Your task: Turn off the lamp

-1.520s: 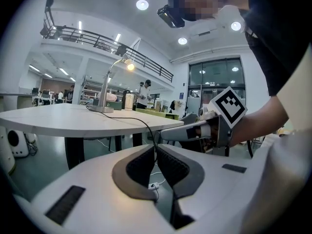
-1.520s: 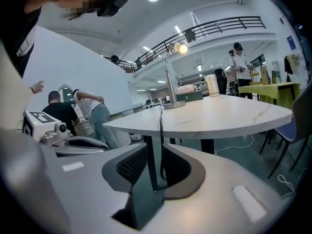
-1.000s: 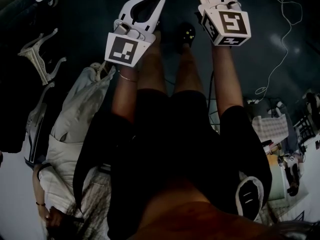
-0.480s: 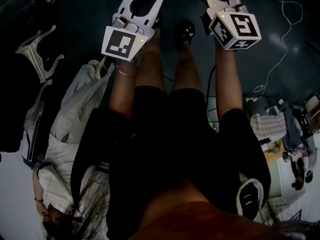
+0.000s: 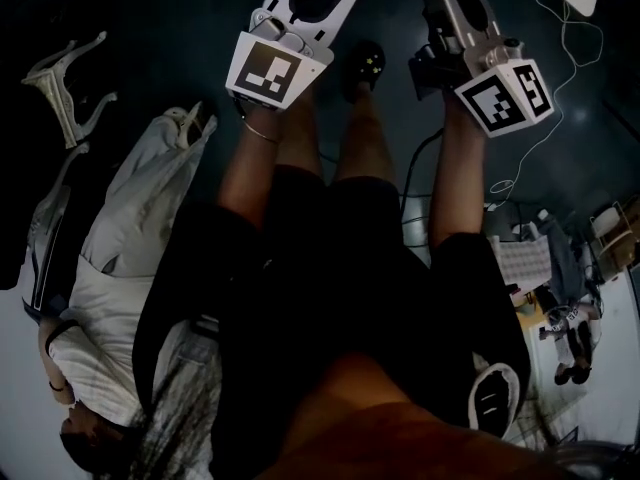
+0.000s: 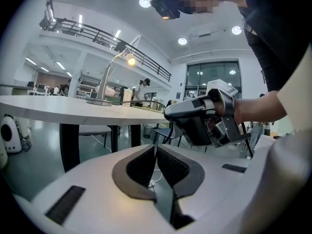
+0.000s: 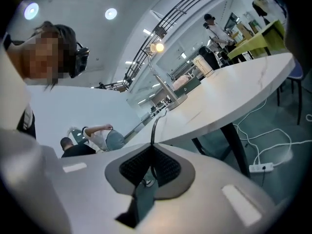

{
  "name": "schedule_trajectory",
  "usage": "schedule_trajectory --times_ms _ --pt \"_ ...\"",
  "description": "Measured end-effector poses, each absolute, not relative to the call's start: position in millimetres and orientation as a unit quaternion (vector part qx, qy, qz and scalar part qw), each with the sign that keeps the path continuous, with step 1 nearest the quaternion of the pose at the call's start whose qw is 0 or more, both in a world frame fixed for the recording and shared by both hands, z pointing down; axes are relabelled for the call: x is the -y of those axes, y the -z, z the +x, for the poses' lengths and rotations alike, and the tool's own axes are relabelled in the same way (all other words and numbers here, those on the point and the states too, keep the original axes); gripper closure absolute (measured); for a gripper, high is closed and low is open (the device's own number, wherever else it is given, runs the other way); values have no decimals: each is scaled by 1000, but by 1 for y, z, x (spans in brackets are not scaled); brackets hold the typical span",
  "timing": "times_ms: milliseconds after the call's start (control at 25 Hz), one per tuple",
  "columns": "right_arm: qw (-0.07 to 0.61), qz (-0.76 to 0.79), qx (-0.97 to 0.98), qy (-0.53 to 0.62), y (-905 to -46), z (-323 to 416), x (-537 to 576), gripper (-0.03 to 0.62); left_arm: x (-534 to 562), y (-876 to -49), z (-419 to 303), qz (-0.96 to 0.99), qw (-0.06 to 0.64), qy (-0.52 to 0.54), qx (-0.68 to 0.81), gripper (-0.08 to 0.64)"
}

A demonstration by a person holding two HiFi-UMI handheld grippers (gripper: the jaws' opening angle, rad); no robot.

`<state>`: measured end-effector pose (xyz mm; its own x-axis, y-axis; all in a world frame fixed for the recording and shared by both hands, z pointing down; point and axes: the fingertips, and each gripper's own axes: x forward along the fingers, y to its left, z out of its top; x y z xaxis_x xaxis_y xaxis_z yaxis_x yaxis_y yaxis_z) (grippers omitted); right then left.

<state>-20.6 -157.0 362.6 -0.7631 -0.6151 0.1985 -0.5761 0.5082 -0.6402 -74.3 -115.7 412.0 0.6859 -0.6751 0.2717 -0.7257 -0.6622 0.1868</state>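
currently holding the left gripper (image 6: 156, 149) pinched shut on nothing, aiming low beneath the white table (image 6: 58, 108). spotting the desk lamp (image 6: 106, 82) glowing on that tabletop, well apart from both claws. holding the right gripper (image 7: 148, 152) equally closed and empty. possibly risking a bad reach: poking with shut tips, tipping the slim lamp or missing its switch, too small to tell.

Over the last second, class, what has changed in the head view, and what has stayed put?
The left gripper drifted right and slightly up the frame; the right gripper swung right and down, its marker cube tilting. Nothing was taken or let go: both remain shut and empty. The person's legs stayed.
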Motion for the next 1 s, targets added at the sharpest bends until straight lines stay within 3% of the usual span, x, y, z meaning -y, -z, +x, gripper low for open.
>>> schedule_trajectory --times_ms 800,1000 --pt "109 -279 -859 416 -333 -40 147 581 124 -416 -50 925 90 -110 353 551" --pt "118 -278 -856 420 -330 -41 149 581 126 -409 -43 930 85 -102 344 500"
